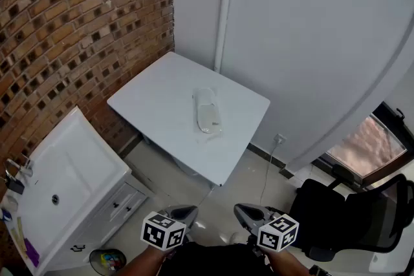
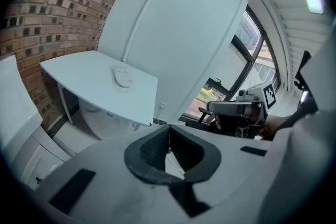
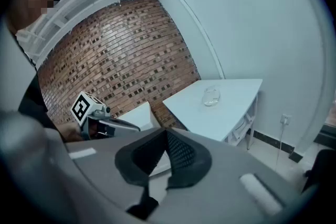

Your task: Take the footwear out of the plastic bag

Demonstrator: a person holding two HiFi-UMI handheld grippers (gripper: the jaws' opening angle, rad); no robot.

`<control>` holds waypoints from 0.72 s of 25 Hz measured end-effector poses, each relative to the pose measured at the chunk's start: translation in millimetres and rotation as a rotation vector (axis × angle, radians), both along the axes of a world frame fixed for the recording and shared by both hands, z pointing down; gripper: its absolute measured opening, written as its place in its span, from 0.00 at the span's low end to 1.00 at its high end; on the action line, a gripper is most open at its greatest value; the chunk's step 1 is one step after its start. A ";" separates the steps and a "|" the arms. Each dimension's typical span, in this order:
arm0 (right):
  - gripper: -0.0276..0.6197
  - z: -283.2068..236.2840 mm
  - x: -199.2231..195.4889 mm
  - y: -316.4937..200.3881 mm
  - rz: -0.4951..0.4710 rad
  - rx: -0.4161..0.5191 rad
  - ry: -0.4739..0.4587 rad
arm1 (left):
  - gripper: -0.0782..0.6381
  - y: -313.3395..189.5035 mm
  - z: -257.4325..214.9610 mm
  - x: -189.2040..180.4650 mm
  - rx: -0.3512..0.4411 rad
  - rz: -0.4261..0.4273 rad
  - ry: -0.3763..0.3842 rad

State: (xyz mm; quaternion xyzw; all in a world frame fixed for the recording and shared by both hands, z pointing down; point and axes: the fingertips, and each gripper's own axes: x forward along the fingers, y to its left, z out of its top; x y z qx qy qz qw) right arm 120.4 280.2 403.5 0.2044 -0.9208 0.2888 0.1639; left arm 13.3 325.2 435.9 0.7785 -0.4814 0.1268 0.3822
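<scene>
One clear plastic bag [image 1: 207, 106] lies flat near the middle of the white table [image 1: 158, 97], w/ whitish footwear [image 1: 210, 119] inside it. The kind of footwear is too small to tell. Bag's long axis runs roughly away from the head cam. In the left gripper view the bag [image 2: 124, 77] is a small pale lump on the tabletop [image 2: 79, 73]. In the right gripper view it's a glassy shape [image 3: 211, 96] toward the table's far side [image 3: 231, 113].

Table stands in the corner btwn the brick wall [image 1: 71, 22] and the plain white wall [image 1: 310, 42]. A white pipe [image 1: 224, 10] runs up the white wall just behind it. A wall socket [image 1: 279, 138] sits low, right of the table, w/ a cable hanging to the floor. A white sink cabinet [image 1: 71, 178] stands along the brick wall, near the table's left side, w/ a bin [image 1: 107, 261] of colourful bits at its foot. A black office chair [image 1: 352, 216] is at bottom right, w/ a window [image 1: 365, 145] beyond it.

Both grippers are low in the head view, side by side, well apart from the table and bag. L gripper [image 1: 184, 212] has its jaws pressed together, nothing btwn them. R gripper [image 1: 246, 211] is the same: jaws together, empty.
</scene>
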 end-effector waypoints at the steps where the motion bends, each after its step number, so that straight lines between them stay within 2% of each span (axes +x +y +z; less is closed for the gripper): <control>1: 0.05 0.6 -4.3 -1.6 0.008 0.004 0.002 | 0.12 -0.2 2.4 -7.9 -0.003 0.000 0.001; 9: 0.05 13.2 -24.8 -17.9 0.056 0.024 0.054 | 0.12 -22.8 20.0 -55.8 -0.005 0.010 0.000; 14: 0.05 11.8 -28.1 -45.0 0.077 0.022 0.065 | 0.12 -50.0 21.9 -65.5 -0.008 -0.004 0.018; 18: 0.05 15.3 -37.5 -75.6 0.047 0.031 0.055 | 0.12 -82.5 23.3 -68.4 -0.009 -0.009 0.001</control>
